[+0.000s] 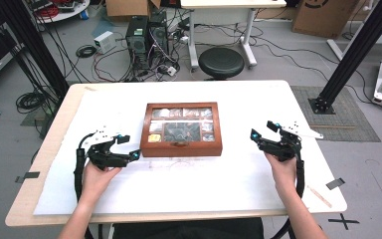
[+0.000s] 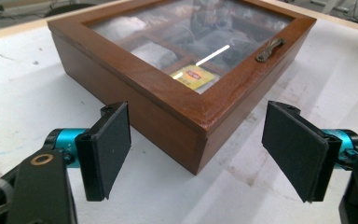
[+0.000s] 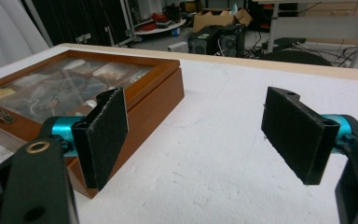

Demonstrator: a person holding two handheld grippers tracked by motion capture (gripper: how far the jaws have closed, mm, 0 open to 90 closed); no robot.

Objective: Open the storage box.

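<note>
I see the closed wooden box (image 1: 181,129) mid-tabletop (image 1: 258,169). My left gripper (image 1: 128,147) sits at its 8 o'clock and my right gripper (image 1: 261,130) at its 3 o'clock. Both have fingers spread wide, gripping nothing.

Two grippers are in the scene: the left gripper (image 1: 129,147) and the right gripper (image 1: 263,130), each with two black jaws standing apart. One wooden box (image 1: 181,145) with a glass lid lies between them, its near corner just ahead of the left gripper's jaws and its side just beside the right gripper's left-hand jaw. The lid carries one metal handle (image 2: 270,49). One yellow tea bag (image 2: 194,77) shows under the glass; the other contents are too blurred to count.
</note>
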